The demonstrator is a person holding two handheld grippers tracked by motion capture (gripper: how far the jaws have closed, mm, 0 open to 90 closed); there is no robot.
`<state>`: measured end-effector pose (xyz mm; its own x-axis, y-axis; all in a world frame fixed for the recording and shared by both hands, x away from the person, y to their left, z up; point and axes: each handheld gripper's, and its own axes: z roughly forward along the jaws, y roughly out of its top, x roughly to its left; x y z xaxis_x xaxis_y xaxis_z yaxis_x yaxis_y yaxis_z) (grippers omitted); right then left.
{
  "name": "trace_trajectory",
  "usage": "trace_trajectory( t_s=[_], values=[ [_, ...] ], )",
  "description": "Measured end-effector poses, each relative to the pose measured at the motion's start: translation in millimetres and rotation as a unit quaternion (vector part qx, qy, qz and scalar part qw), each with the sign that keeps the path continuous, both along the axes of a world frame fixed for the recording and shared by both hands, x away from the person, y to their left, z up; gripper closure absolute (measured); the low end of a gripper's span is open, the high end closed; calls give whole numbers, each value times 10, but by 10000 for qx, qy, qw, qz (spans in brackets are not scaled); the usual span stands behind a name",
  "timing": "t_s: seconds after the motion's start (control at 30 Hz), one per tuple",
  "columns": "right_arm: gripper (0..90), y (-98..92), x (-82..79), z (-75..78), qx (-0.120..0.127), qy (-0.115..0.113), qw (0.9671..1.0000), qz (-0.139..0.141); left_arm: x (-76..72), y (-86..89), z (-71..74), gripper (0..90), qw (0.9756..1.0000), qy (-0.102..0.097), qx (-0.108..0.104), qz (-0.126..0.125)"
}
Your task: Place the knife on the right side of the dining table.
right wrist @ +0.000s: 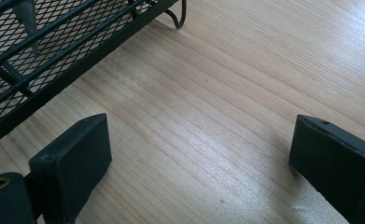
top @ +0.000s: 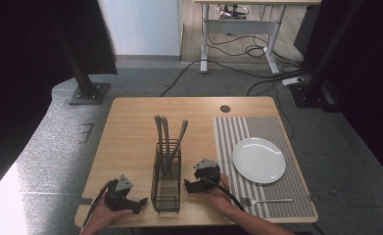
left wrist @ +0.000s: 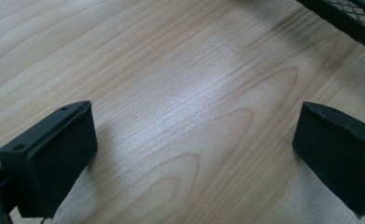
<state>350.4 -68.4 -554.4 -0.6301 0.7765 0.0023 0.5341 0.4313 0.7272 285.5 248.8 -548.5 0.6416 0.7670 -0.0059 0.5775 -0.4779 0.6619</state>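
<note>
A black wire-mesh caddy point(top: 166, 178) stands near the front middle of the wooden table, with several pieces of cutlery point(top: 165, 134) upright in it. My left gripper point(top: 141, 201) rests low at the caddy's left, held by a hand, open over bare wood point(left wrist: 194, 135). My right gripper point(top: 189, 186) sits just right of the caddy, also open with nothing between its jaws point(right wrist: 199, 154). The caddy's mesh wall point(right wrist: 40, 56) fills the upper left of the right gripper view. A fork point(top: 266, 200) lies on the striped placemat point(top: 272, 129) below a white plate point(top: 258, 159).
The table's front edge point(top: 199, 223) runs just below both hands. A round grommet hole point(top: 225, 108) sits at the table's far side. Beyond the table are black stand posts point(top: 83, 83), floor cables point(top: 238, 73) and another desk.
</note>
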Motion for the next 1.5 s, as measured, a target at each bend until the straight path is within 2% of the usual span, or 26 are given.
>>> trace_trajectory(
  t_s=[0.07,0.1,0.13,0.33,0.5,0.53,0.77,0.83,0.9,1.1,1.13,1.5],
  values=[
    [71,-2,-3,1,2,-14,10000,4,0,1,0,0,10000,-1,0,-3],
    [123,-9,-17,6,17,-59,10000,-49,0,1,0,0,10000,-1,0,-6],
    [138,-20,-37,13,22,-220,9997,-117,0,3,0,0,10000,0,3,-11],
    [134,-13,-44,20,73,-168,9998,-96,-5,4,1,0,10000,2,3,-12],
    [134,-24,-71,104,269,-155,9995,-95,-8,7,1,0,10000,5,6,-20],
    [134,-41,-85,143,406,-142,9990,-121,-9,7,1,0,10000,6,6,-20],
    [133,-108,-98,264,733,-139,9972,-97,-13,11,1,0,10000,4,0,-34],
    [134,-120,-96,282,753,-114,9970,-107,-15,11,2,0,10000,6,3,-35],
    [134,-159,-85,321,873,-42,9961,-139,-17,12,2,0,10000,5,4,-34],
    [140,-294,-68,439,1069,-174,9939,-209,-21,14,1,0,10000,4,-6,-43],
    [144,-345,-54,478,1195,-186,9922,-286,-20,14,1,0,10000,3,-6,-44],
    [152,-475,9,557,1344,-225,9897,-427,-20,14,1,0,10000,4,-7,-44]
  ],
)
